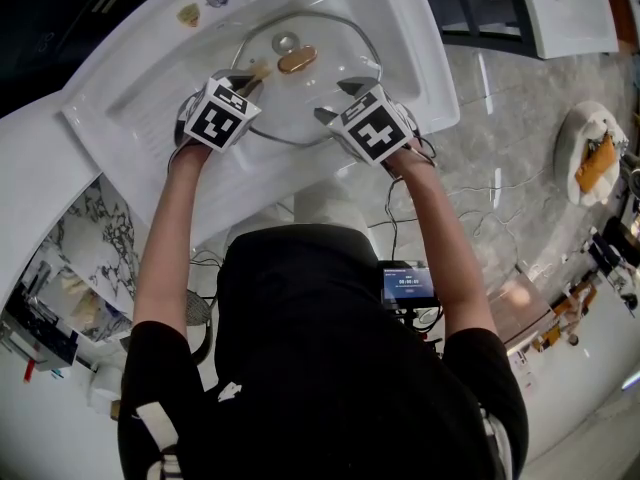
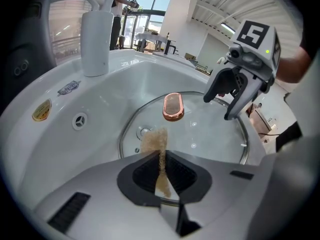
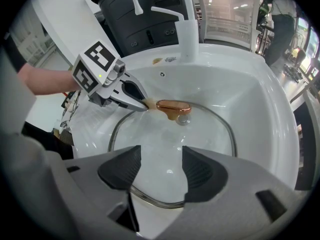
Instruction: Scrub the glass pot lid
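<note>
Since the lid [image 1: 325,93] lies flat in the sink [image 1: 140,108] with its handle [image 1: 297,60] up, the head view shows almost its whole outline. Both grippers are over its near half.

Left gripper [image 1: 255,73]: the jaws are closed on a tan pad [image 1: 262,68], whose tip is just beside the handle. The head view shows the pad only as a small sliver. In the left gripper view the pad [image 2: 156,143] stands pinched edge-on between the jaws [image 2: 161,154]. Its frayed end projects over the glass [image 2: 210,134], near the drain [image 2: 145,132] seen through the lid. Contact between pad and glass cannot be determined.

Right gripper [image 1: 335,101]: the jaws are wide apart and hold nothing. The right gripper view shows this best, with bare glass [image 3: 200,129] and the lid's near rim visible through the gap [image 3: 162,166]. No view shows whether the jaws touch the lid.

Each gripper view also shows the opposite gripper from the side, and a white spout [image 2: 96,44] at the far rim. In both gripper views the gripper body covers part of the lid's near edge.
</note>
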The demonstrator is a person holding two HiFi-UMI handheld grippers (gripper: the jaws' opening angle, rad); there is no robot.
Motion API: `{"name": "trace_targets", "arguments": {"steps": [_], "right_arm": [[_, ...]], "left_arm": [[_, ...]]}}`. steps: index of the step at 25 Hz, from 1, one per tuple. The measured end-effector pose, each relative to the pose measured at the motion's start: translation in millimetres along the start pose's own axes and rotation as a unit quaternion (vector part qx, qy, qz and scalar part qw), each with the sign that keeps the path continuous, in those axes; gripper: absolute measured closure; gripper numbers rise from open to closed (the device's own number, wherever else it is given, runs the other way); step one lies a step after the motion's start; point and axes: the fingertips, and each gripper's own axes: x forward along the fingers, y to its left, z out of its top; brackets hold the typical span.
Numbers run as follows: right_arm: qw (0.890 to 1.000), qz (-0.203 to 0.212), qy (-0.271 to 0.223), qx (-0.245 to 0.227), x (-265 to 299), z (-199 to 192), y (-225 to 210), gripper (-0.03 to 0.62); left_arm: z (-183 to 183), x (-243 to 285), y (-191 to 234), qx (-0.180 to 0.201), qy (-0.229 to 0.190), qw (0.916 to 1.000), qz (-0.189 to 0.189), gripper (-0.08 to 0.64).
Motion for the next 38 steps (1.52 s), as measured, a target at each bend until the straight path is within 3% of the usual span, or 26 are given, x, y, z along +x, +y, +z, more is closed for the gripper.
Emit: {"name": "trace_targets", "arguments": {"steps": [13, 18, 38], "right_arm": [[1.000, 0.001, 0.005, -0.001, 0.2, -0.8, 0.8, 0.345], [1.000, 0.001, 0.006, -0.002, -0.8, -0.7, -0.3, 0.345], [1.000, 0.003, 0.009, -0.002, -1.2, -0.8, 0.1, 0.345]], "left_arm": [[2.8, -7.2, -15.2, 0.017, -0.001, 0.9997, -0.015, 0.541], [3.1, -12.2, -29.1, -0.003, -0.002, 0.9997, -0.026, 0.541], [5.3, -24.1, -84.6, 0.046, -0.010, 0.9969, -0.063, 0.540]]}}
